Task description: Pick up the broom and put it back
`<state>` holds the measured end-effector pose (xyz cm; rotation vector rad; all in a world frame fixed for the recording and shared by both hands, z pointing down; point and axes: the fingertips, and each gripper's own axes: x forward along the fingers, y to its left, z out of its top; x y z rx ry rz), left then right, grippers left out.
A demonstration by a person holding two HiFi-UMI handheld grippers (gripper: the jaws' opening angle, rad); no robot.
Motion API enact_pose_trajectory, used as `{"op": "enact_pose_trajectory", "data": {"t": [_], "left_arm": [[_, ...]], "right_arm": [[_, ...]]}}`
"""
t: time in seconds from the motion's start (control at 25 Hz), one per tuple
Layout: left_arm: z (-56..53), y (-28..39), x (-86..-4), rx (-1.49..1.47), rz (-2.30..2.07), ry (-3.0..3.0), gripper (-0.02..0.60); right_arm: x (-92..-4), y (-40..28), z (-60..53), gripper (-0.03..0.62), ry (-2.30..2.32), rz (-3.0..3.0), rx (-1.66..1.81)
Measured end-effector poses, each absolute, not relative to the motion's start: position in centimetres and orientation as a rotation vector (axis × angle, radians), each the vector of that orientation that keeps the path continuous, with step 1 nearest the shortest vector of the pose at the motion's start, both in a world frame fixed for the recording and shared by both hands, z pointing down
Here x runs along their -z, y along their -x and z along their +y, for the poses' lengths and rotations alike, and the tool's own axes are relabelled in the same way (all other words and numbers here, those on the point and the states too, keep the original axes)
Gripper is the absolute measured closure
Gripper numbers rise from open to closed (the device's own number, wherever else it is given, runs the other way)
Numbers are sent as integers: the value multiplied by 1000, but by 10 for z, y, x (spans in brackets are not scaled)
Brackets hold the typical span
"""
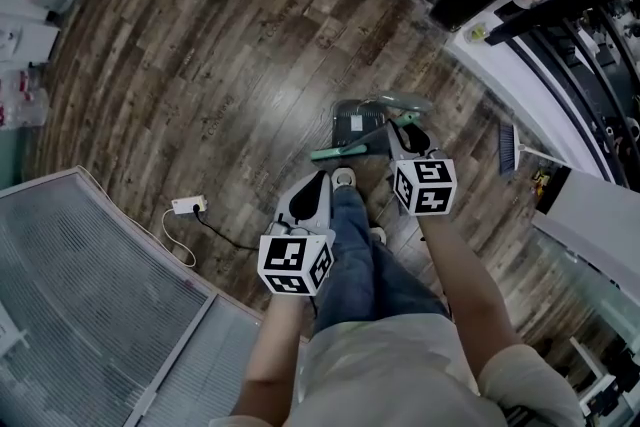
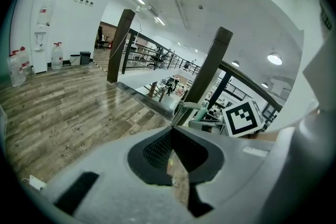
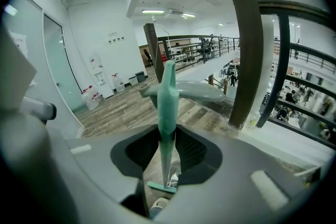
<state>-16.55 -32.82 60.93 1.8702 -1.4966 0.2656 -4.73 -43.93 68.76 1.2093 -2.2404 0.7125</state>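
A teal broom handle [image 1: 345, 151] lies slanted above the wooden floor, in front of my feet. My right gripper [image 1: 402, 128] is shut on its upper end. In the right gripper view the teal handle [image 3: 168, 97] stands upright between the jaws of the right gripper [image 3: 167, 136], and its lower end reaches a teal crossbar [image 3: 161, 187]. A grey dustpan [image 1: 352, 122] sits on the floor just beyond, and its grey handle [image 3: 194, 91] crosses behind the teal one. My left gripper [image 1: 320, 181] hangs near my left leg, shut and holding nothing; its tips meet in the left gripper view [image 2: 171, 131].
A second broom with blue bristles [image 1: 508, 147] leans by the white ledge [image 1: 500, 65] and dark railing at the right. A white power strip [image 1: 187, 205] with its cable lies on the floor at the left, beside a ribbed glass panel [image 1: 80, 295]. My shoe [image 1: 343, 178] is under the handle.
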Motion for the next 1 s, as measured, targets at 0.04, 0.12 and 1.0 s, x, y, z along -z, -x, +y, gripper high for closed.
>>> {"op": "enact_pose_trajectory", "data": {"t": [0.04,0.12,1.0], "left_arm": [[-328,165,-609,-266,-1497,-1870,578],[-328,163,-609,-264,-1497,-1870,578],[-323,161,-598,-268,-1507,-1883,578]], "right_arm": [[-688,47,-440,488,-1209,-2242,-712],[-689,46,-440,488,-1208,-2243,-709],[-680,42,-435,382,-1201,-2256,-728]]}}
